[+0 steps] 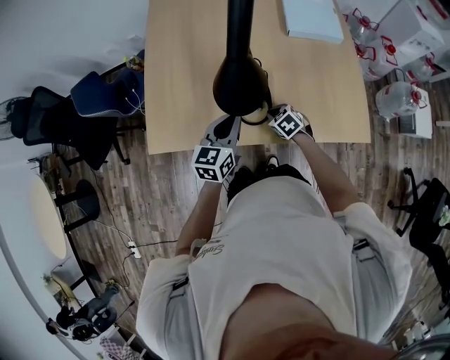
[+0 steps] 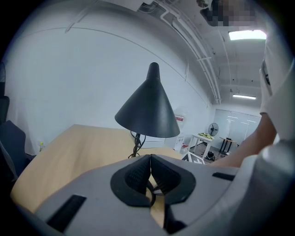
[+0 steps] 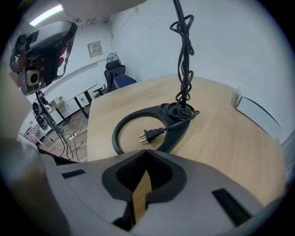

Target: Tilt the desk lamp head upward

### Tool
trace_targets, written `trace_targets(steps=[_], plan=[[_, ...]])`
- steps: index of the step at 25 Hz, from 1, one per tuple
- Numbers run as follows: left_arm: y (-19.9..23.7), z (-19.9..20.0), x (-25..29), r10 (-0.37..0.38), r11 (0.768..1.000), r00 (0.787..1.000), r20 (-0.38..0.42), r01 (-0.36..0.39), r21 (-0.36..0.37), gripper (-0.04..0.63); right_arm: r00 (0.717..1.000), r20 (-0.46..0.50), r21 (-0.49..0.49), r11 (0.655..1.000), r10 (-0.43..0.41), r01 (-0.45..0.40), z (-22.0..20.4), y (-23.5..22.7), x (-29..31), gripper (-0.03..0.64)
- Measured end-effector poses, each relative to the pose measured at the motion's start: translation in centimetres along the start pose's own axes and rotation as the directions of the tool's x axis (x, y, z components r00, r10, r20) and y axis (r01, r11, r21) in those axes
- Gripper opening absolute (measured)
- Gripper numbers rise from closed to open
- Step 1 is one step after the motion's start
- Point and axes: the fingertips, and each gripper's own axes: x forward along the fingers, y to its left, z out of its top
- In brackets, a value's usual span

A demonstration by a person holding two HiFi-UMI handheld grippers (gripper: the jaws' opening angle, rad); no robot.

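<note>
A black desk lamp stands near the front edge of the wooden desk (image 1: pixel 183 84). Its cone-shaped head (image 1: pixel 241 84) points downward, and from the left gripper view the head (image 2: pixel 150 110) sits ahead and above the jaws. In the right gripper view the ring-shaped base (image 3: pixel 120 130) lies on the desk, with the plug (image 3: pixel 150 134) inside the ring and the cord wound around the stem (image 3: pixel 184 55). My left gripper (image 1: pixel 228 128) is shut and empty, just below the head's near side. My right gripper (image 1: pixel 273 116) is shut and empty, at the head's right, close to the base.
A white flat box (image 1: pixel 313 20) lies at the desk's far right. Office chairs (image 1: pixel 67 119) stand left of the desk, and water jugs and boxes (image 1: pixel 401 98) are on the floor to the right. Cables and a power strip (image 1: pixel 133 249) lie on the wooden floor.
</note>
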Motion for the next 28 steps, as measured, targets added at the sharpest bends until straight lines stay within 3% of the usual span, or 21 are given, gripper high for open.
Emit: trace_targets(steps=[8, 15, 28], plan=[[-1.3, 1.4, 0.1, -0.022, 0.999, 0.999, 0.045, 0.021, 0.03, 0.014, 0.999, 0.045, 0.035, 0.999, -0.018, 0.016, 0.0, -0.2, -0.3, -0.005], [-1.8, 2.4, -0.5, -0.032, 0.998, 0.998, 0.058, 0.029, 0.054, 0.014, 0.995, 0.102, 0.187, 0.982, -0.005, -0.014, -0.3, -0.2, 0.0, -0.005], [-2.8, 3.7, -2.7, -0.03, 0.997, 0.997, 0.077, 0.024, 0.078, 0.014, 0.996, 0.092, 0.171, 0.985, -0.008, -0.008, -0.2, -0.4, -0.4, -0.005]])
